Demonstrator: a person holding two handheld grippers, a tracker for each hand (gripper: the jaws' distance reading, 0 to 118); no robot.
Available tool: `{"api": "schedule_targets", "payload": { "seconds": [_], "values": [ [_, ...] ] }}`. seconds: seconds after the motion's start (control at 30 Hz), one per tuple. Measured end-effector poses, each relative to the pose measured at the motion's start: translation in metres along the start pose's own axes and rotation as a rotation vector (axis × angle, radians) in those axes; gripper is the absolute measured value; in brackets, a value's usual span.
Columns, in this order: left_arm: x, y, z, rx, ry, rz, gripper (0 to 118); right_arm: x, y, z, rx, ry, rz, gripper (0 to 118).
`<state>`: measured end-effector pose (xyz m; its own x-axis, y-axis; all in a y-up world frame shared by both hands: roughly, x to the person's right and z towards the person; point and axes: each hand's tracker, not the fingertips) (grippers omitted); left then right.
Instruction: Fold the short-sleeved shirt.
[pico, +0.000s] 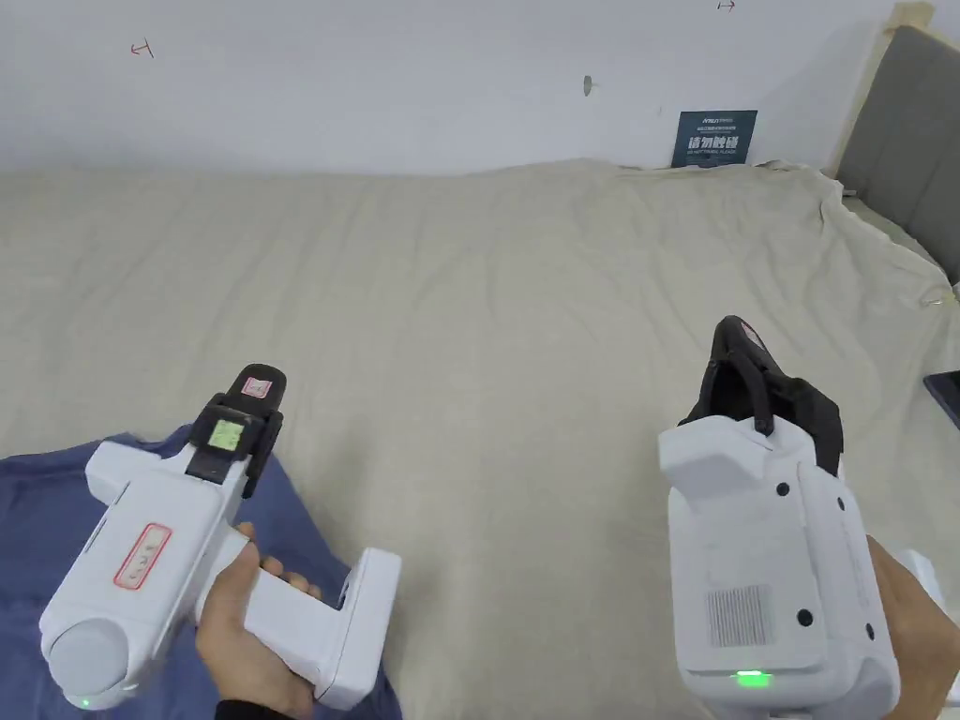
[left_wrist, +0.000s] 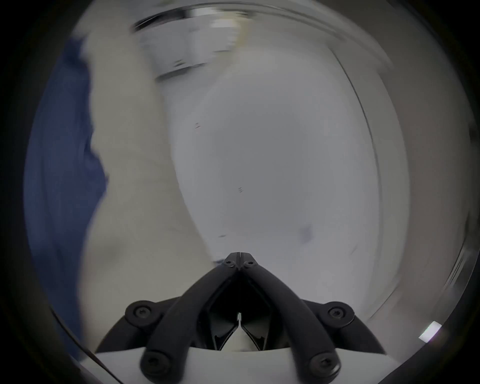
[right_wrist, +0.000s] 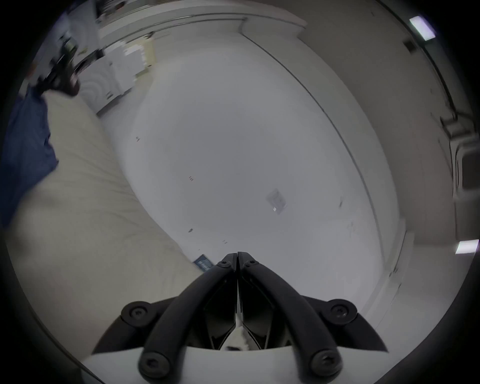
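The crumpled dark blue short-sleeved fabric shirt (pico: 37, 525) lies at the near left corner of the bed, spread on the wrinkled beige bed sheet (pico: 487, 309), part of it running out of the head view at the left and bottom edges; it appears unfolded, so the task is judged not yet begun. The left gripper (pico: 255, 377), a white pistol-shaped tool with black jaws, is held in the person's left hand (pico: 246, 623) directly above the shirt's right edge, tilted up toward the far side of the bed. In the left gripper view its jaws meet tip to tip with nothing between them (left_wrist: 240, 256), and the shirt shows as a blurred blue strip at the left (left_wrist: 65, 156). The right gripper (pico: 736, 330), of the same make, is held over bare sheet toward the near right edge of the bed, well apart from the shirt. Its jaws are likewise closed on nothing (right_wrist: 237, 256), pointing at the pale wall. Both tools sit raised and empty, a carrying posture rather than a working one. The left is the better placed to take the cloth first. The jaws would need to open before any grasp. A dark flat object (pico: 945, 394) rests at the right edge; too little is visible to identify it.
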<state>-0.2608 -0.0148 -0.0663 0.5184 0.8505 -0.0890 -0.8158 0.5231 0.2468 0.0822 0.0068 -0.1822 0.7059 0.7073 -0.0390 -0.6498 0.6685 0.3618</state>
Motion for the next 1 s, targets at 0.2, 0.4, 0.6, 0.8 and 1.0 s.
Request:
{"api": "schedule_targets", "payload": {
  "seconds": [0.2, 0.4, 0.6, 0.8, 1.0],
  "values": [
    [0.057, -0.054, -0.012, 0.054, 0.268, -0.960, 0, 0.026, -0.011, -0.007, -0.144, 0.154, -0.516, 0],
    [0.039, -0.077, -0.014, 0.052, 0.253, -1.240, 0, 0.030, -0.027, -0.013, -0.239, 0.227, -0.798, 0],
    [0.034, -0.074, -0.013, 0.045, 0.257, -1.194, 0, 0.028, -0.028, -0.013, -0.251, 0.206, -0.790, 0],
    [0.037, -0.069, -0.012, 0.052, 0.262, -1.157, 0, 0.026, -0.028, -0.012, -0.251, 0.205, -0.776, 0],
    [0.036, -0.068, -0.012, 0.046, 0.263, -1.154, 0, 0.026, -0.028, -0.011, -0.248, 0.202, -0.766, 0]
  ]
}}
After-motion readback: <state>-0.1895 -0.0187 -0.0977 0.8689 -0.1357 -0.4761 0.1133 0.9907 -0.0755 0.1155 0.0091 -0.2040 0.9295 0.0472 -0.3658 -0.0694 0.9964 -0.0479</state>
